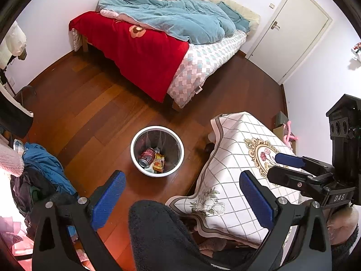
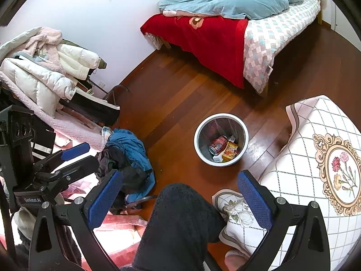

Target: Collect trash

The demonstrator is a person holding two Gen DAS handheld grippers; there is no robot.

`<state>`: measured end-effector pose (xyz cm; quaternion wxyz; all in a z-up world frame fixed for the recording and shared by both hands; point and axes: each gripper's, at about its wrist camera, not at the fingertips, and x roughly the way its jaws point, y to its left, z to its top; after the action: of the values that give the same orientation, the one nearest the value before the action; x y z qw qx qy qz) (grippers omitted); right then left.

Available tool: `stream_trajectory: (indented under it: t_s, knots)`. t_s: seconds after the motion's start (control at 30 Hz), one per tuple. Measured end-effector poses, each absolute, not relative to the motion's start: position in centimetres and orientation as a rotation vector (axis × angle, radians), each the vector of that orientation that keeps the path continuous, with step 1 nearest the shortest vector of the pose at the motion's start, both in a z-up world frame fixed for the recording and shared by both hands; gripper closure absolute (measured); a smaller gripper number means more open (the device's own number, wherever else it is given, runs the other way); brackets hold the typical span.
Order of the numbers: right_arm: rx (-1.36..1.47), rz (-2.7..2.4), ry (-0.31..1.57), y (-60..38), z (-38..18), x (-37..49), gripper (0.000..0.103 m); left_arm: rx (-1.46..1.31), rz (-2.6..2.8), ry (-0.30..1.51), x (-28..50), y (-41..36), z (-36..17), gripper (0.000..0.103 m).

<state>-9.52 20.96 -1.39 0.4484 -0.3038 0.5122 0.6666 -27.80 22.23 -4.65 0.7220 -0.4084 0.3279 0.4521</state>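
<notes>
A white round trash bin (image 1: 136, 157) stands on the wooden floor; it also shows in the right wrist view (image 2: 197, 145). Inside lie a red drink can (image 1: 146, 156) (image 2: 217, 145), a yellow snack wrapper (image 1: 159, 162) (image 2: 230, 150) and a small white packet (image 2: 217, 158). My left gripper (image 1: 182, 178) is open and empty, held high above the floor near the bin. My right gripper (image 2: 180, 178) is open and empty at a similar height. Each gripper shows in the other's view, the right one (image 1: 279, 164) over the table, the left one (image 2: 88, 153) over the clothes.
A table with a white patterned cloth (image 1: 237, 169) (image 2: 315, 158) stands right of the bin. A bed (image 1: 158, 45) with red and blue blankets is beyond. Piled clothes (image 2: 45, 72) and a blue jacket (image 2: 130, 149) lie left. A closed door (image 1: 291, 31) is far right. The person's dark-trousered knee (image 2: 180, 221) is below.
</notes>
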Motion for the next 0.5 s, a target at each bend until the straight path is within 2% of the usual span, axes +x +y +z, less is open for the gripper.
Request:
stream_trajectory:
  t_s: [0.5]
  knots:
    - [-0.746, 1.659, 1.277, 20.80, -0.73, -9.40, 0.000, -0.905, 0.985, 0.723, -27.69, 22.20, -4.37, 0.000]
